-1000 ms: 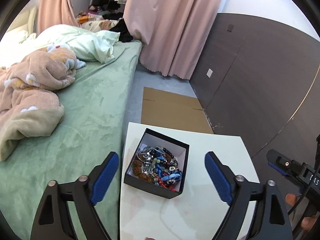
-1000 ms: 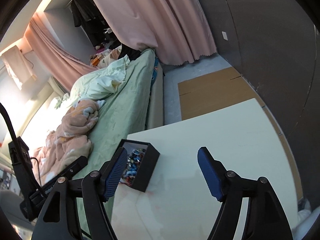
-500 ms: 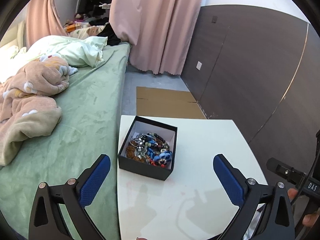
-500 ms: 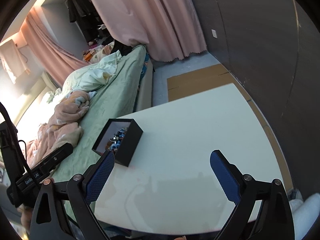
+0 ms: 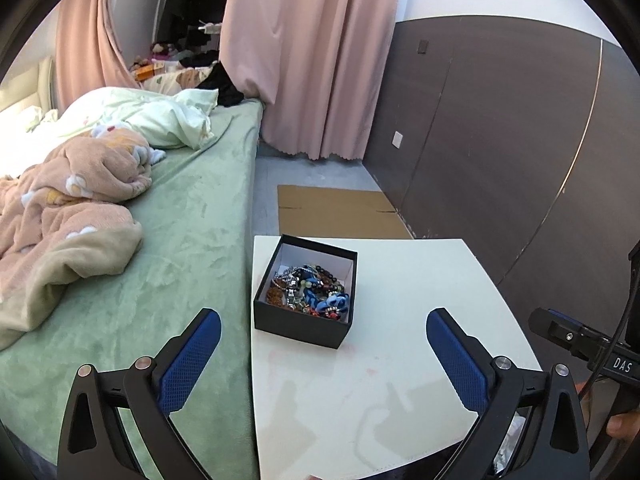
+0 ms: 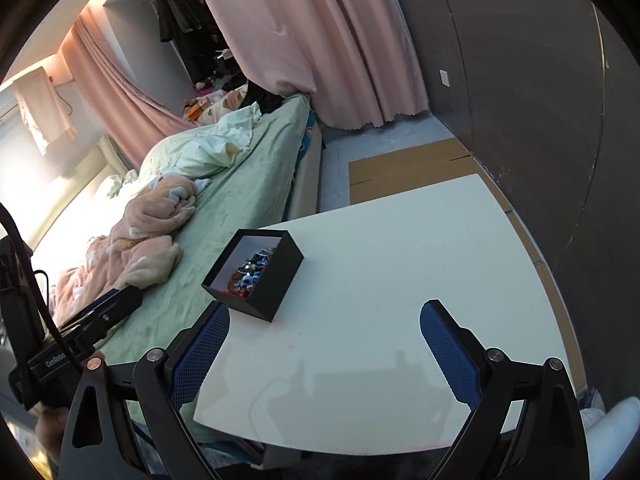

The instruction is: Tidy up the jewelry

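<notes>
A small black box with a white lining stands near the left edge of a white table. It holds a tangle of beaded jewelry in blue, brown, green and silver. My left gripper is open and empty, held back from the box near the table's front. In the right wrist view the box sits at the table's left side, and my right gripper is open and empty, to the right of the box and nearer the front edge.
A bed with a green sheet and a crumpled pink blanket lies against the table's left edge. Flat cardboard lies on the floor beyond the table. A dark wall panel and pink curtains stand behind.
Both grippers have drawn back and up from the box, and their jaws have opened wider. The box now looks smaller and farther away.
</notes>
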### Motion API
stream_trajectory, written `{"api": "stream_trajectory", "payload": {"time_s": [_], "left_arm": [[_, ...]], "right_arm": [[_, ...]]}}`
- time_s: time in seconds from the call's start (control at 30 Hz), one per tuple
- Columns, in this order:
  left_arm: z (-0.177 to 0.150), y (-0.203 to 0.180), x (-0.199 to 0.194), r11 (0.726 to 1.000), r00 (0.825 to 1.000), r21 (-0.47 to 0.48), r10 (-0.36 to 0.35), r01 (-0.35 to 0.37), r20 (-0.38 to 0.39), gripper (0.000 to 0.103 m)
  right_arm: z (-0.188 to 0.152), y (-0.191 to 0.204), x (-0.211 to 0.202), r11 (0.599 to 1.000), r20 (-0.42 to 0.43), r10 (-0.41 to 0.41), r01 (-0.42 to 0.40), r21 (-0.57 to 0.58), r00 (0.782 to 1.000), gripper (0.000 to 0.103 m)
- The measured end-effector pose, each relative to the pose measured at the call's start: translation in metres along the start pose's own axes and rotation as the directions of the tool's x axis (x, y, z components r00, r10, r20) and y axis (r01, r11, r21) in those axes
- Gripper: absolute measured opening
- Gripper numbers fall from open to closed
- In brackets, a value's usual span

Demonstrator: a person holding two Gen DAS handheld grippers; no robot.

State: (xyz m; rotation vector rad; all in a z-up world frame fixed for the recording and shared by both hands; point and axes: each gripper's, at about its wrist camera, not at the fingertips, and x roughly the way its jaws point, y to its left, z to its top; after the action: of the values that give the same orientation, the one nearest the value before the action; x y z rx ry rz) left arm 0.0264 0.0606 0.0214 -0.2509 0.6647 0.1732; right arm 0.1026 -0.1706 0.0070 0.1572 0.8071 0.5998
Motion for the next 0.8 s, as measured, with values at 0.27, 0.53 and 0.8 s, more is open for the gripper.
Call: {"api": "stream_trajectory", "payload": {"time_s": [0.27, 0.53, 0.8], "left_arm": [[-0.002, -0.0048, -0.0036, 1.0, 1.0, 0.026, 0.01, -0.011, 0.025, 0.103], [-0.0038, -0.001, -0.0047, 1.0, 0.999, 0.015, 0.024, -0.025, 0.031, 0.103], [-0.0065, -0.0039, -0.0076, 0.998, 0.997, 0.031, 0.048, -0.05, 0.059, 0.103]], "right_arm": [[-0.0016, 0.002, 0.0003, 1.0, 0.003, -0.009, 0.009, -0.013, 1.0, 0.097], [-0.004, 0.002, -0.0013, 1.0, -0.003, -0.016, 0.016, -0.017, 1.0, 0.097], [-0.0054, -0.0002, -0.002, 0.999, -0.008, -0.028, 0.028, -0.018, 1.0, 0.097]]}}
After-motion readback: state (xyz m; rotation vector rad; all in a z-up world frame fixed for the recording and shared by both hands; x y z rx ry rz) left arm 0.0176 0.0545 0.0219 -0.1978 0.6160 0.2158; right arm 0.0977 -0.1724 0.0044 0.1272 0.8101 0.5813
